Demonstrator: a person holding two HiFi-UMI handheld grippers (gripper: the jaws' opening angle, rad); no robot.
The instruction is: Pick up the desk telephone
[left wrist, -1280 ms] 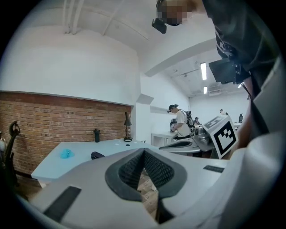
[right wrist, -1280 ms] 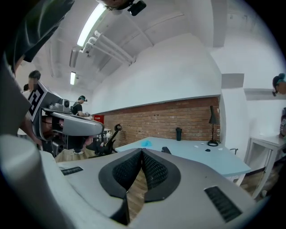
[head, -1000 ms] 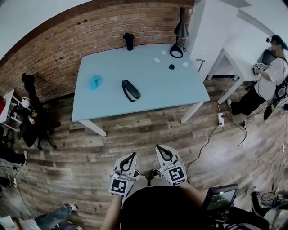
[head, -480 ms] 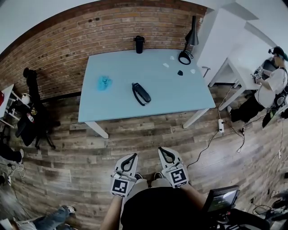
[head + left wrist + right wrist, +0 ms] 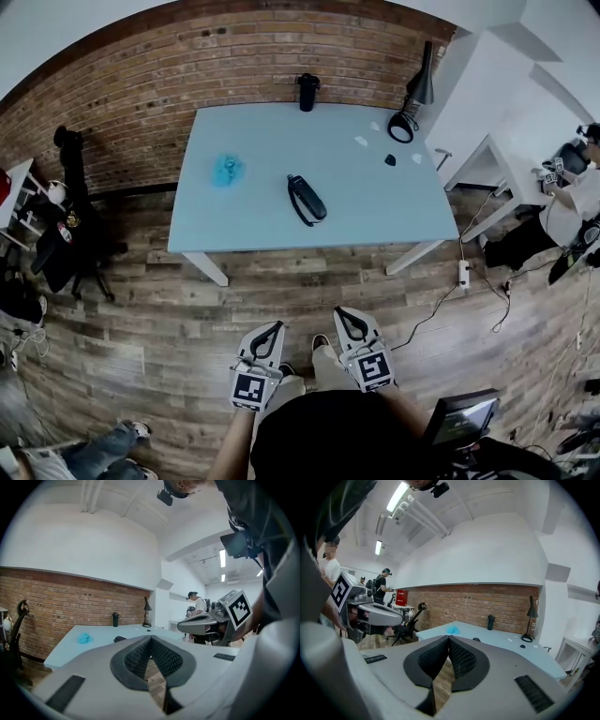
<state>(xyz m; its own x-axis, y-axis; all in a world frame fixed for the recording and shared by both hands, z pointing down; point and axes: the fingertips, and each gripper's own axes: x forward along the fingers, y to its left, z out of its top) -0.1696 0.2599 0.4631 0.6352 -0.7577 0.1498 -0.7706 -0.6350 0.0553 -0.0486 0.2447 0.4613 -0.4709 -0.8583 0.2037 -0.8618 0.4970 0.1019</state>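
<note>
At the far left, a black office chair (image 5: 70, 246) stands on the wood-plank floor (image 5: 159, 328) beside the brick wall (image 5: 141, 84). To its right, a pale blue worktop (image 5: 375, 206) stands against that wall.

On the worktop's left part lies 1 small bright blue object (image 5: 226, 170), too small to identify. The desk telephone (image 5: 307, 199), black with a cord looping at its side, lies flat near the middle of the worktop, set at a slant and well apart from the blue object. A black cup (image 5: 307, 92) stands upright at the far edge, near the wall. Further right, a black desk lamp (image 5: 419, 89) stands in the far right corner, with a few small white bits (image 5: 361, 141) and 1 small dark item (image 5: 390, 160) near it.

Right of the worktop is a white table (image 5: 502, 155), and a person (image 5: 572, 192) stands at the far right.

Near the bottom of the head view, both grippers are held over the floor, well short of the worktop and the telephone. The left gripper (image 5: 275, 328) has its jaws closed tip to tip, with nothing between them. Just beside it, the right gripper (image 5: 342, 316) has its jaws closed too, and empty. Both point toward the worktop.
</note>
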